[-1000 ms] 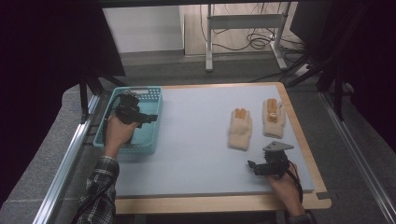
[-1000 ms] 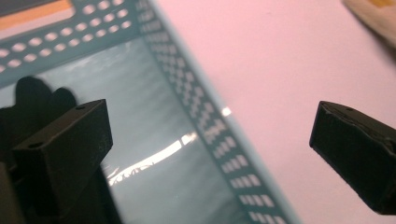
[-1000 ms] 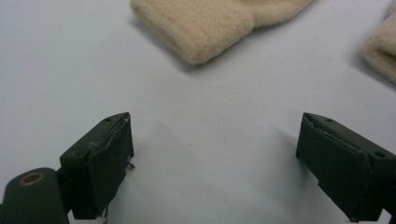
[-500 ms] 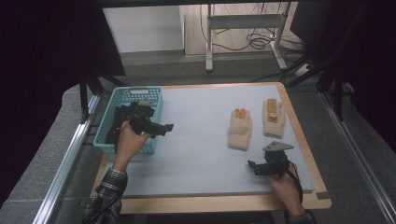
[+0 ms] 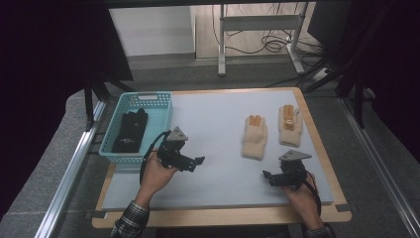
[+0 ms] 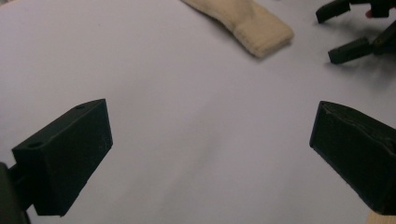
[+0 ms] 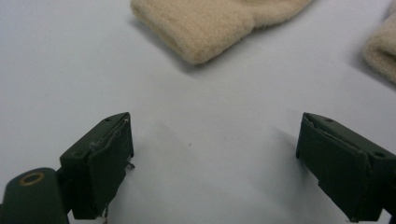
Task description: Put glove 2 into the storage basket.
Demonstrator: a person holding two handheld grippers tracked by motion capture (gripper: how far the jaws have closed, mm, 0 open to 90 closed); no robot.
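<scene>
Two cream knit gloves lie on the white mat at the right: one glove (image 5: 254, 136) nearer the middle, the other glove (image 5: 289, 124) beside it. A black glove (image 5: 130, 130) lies in the blue basket (image 5: 163, 106) at the left. My left gripper (image 5: 195, 163) hovers over the mat just right of the basket, open and empty; its own view has the jaws wide apart (image 6: 210, 135), with a cream cuff (image 6: 247, 23) far ahead. My right gripper (image 5: 268, 178) rests low near the front right, open and empty (image 7: 212, 149), below the cream cuff (image 7: 210, 23).
The mat lies on a wooden board (image 5: 223, 215) whose edge runs along the front. Metal rails (image 5: 69, 173) flank the table. The right gripper's jaws (image 6: 355, 28) show at the top right of the left gripper view. A second cuff (image 7: 380, 51) sits at the right.
My left gripper has come out of the basket and moved right and toward the front over the mat. The black glove lies uncovered in the basket. The right gripper has stayed put.
</scene>
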